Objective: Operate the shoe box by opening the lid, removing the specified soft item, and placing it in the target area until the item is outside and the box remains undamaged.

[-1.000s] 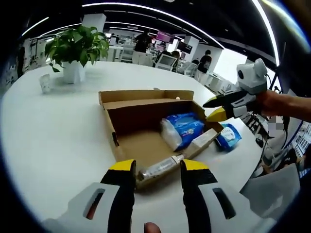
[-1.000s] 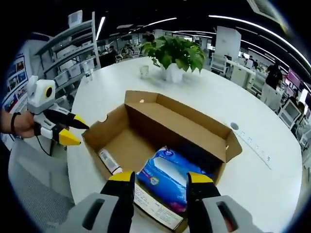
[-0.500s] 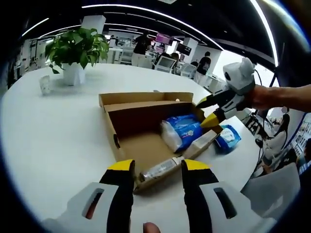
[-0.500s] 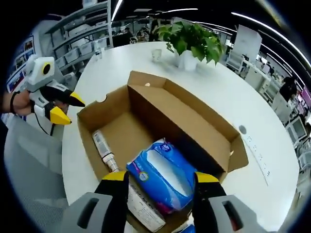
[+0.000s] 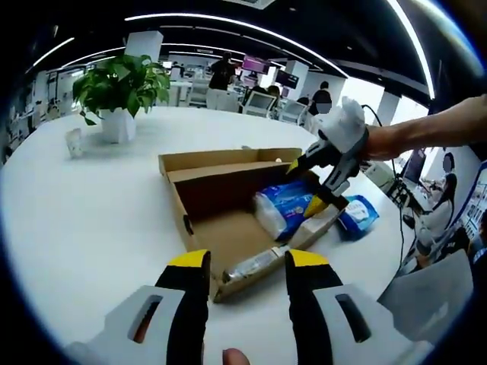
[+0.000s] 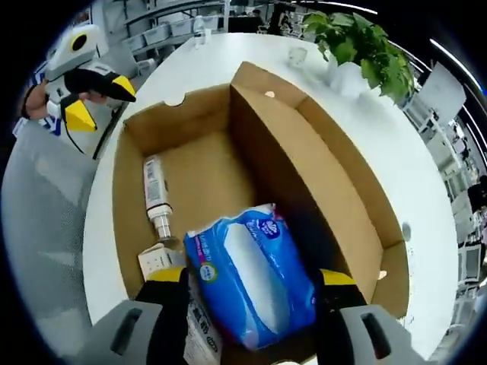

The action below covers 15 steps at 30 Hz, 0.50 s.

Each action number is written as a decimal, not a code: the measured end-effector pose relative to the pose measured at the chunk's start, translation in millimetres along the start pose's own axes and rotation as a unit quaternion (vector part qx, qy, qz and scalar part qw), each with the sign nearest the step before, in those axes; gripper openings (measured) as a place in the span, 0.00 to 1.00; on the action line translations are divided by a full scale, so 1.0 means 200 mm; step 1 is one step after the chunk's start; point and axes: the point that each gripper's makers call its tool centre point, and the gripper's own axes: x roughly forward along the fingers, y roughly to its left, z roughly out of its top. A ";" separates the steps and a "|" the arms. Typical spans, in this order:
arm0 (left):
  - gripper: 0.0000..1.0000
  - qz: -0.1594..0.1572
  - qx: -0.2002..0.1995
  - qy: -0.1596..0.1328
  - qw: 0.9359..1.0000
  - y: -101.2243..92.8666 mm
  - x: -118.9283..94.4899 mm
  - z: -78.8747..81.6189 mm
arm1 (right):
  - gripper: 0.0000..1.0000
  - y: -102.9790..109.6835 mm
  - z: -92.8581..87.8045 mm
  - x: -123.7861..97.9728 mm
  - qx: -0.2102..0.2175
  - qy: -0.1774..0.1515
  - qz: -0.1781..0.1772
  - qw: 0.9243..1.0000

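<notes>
An open brown shoe box (image 5: 199, 230) lies on the white table, its lid (image 5: 228, 158) folded back. Inside lie a blue soft pack (image 5: 283, 205), a tube (image 5: 251, 265) and a white carton (image 5: 318, 223). My left gripper (image 5: 247, 262) is open at the box's near corner, jaws either side of the tube end. My right gripper (image 5: 304, 185) hangs open over the pack. In the right gripper view, my right gripper (image 6: 249, 277) straddles the blue pack (image 6: 255, 277), jaws on either side and low in the box (image 6: 304, 160). The left gripper (image 6: 99, 99) is at upper left.
A second blue pack (image 5: 356, 215) lies on the table right of the box. A potted plant (image 5: 118, 87) and a small cup (image 5: 74, 141) stand at the far left. The table edge (image 6: 95, 228) runs close to the box's left side. People and desks fill the background.
My right gripper has come down and forward into the box, now with its jaws around the blue pack. The left gripper has stayed at the box corner.
</notes>
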 end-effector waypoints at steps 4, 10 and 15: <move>0.40 0.008 0.027 0.004 1.000 0.00 -0.01 -0.01 | 0.66 -0.02 -0.03 0.08 -0.016 0.021 0.020 0.999; 0.40 0.012 0.025 0.002 1.000 0.02 -0.01 0.00 | 0.64 -0.02 -0.07 0.16 -0.023 0.048 0.036 0.998; 0.39 0.017 0.025 0.004 1.000 0.03 -0.01 -0.01 | 0.63 -0.01 -0.11 0.24 -0.043 0.078 0.041 0.995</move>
